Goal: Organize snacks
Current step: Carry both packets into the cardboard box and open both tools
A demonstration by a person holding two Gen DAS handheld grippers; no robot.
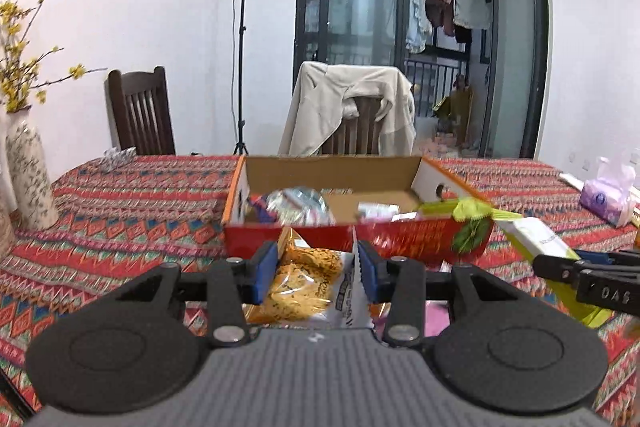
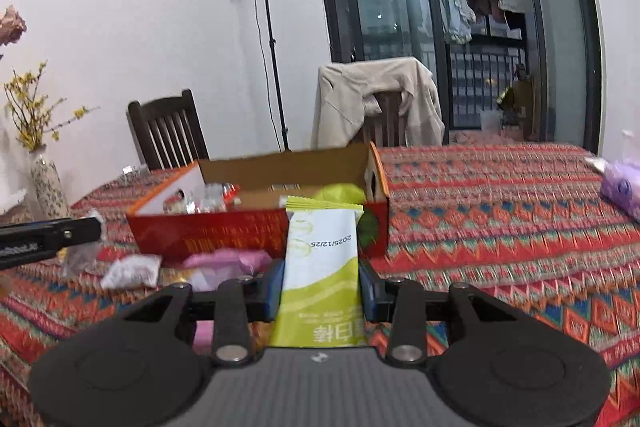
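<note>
Left hand-held gripper [image 1: 318, 273] clamped on a crinkly orange snack packet [image 1: 306, 281], just before the open cardboard box [image 1: 336, 163]. Right hand-held gripper [image 2: 322, 287] pinches a flat green-white sachet [image 2: 320, 259]. Woven patterned surface [image 2: 500, 195]; a pink pouch [image 2: 228, 261], blurred, lies beside the box.

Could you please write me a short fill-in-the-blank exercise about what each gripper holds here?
1. The left gripper is shut on an ____ snack packet.
2. The right gripper is shut on a white and ____ packet.
3. The open cardboard box stands on a patterned ____.

Missing words: orange; green; tablecloth
</note>
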